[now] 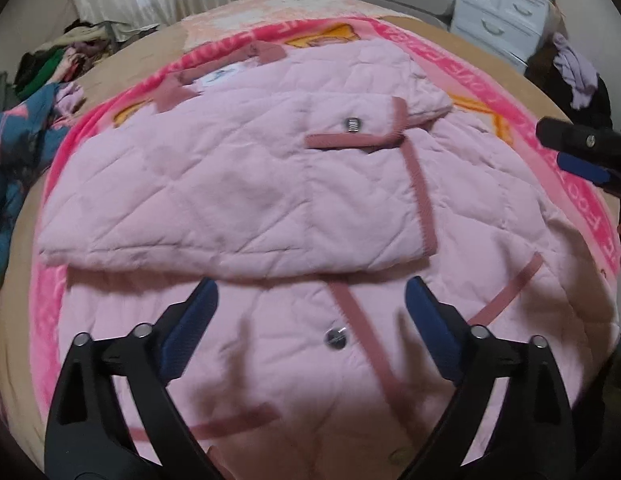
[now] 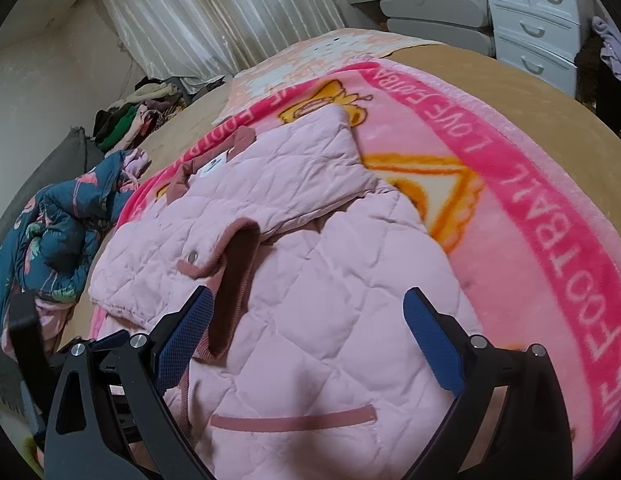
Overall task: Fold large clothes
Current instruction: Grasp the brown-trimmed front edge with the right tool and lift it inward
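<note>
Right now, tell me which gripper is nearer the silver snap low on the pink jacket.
Left. The left gripper hangs open right over the silver snap, which shows between its fingers. The right gripper, open, sits off to the jacket's right side.

Left tongs [image 1: 310,294] spread wide and angled steeply downward, blue pads [image 1: 190,328] gripping nothing. Right tongs [image 2: 308,304] likewise gape open, tilted down, nothing pinched between the fingers.

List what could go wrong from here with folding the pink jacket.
1. The folded-over flap of the pink quilted jacket is puffy and may spring open, since both the left gripper and right gripper are open above it.
2. The jacket lies on a loose pink blanket, so a low pinch might catch that too.
</note>
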`<act>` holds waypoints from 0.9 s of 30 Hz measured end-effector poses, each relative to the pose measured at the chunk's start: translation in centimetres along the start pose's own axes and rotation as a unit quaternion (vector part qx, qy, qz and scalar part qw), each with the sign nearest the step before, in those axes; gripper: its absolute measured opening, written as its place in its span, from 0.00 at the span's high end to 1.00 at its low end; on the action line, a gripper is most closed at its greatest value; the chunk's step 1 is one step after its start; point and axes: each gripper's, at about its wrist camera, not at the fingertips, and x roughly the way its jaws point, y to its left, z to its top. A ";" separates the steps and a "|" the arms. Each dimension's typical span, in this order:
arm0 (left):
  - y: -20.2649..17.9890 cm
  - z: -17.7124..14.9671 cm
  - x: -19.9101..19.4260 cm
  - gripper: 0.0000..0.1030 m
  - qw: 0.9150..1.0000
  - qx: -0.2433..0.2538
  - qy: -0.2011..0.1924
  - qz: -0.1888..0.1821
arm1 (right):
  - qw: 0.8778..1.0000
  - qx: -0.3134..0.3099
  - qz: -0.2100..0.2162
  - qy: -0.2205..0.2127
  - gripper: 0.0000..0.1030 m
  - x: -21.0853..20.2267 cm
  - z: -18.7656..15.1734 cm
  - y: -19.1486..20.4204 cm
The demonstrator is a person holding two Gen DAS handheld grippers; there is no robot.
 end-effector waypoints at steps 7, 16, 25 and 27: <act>5.5 -0.5 -2.7 0.09 0.996 -0.068 -0.026 0.044 | 0.999 -0.028 0.027 0.034 0.08 2.5 -1.6 4.1; 11.5 -1.2 -5.9 0.09 0.984 -0.120 -0.071 0.111 | 0.996 -0.017 0.046 0.072 0.08 7.5 -3.2 7.8; 13.8 -2.0 -5.8 0.09 0.980 -0.137 -0.073 0.129 | 0.996 0.017 0.066 0.066 0.49 9.4 -3.6 7.6; 14.2 -2.1 -5.5 0.09 0.979 -0.144 -0.071 0.125 | 0.996 0.002 0.073 0.058 0.62 9.2 -3.5 7.9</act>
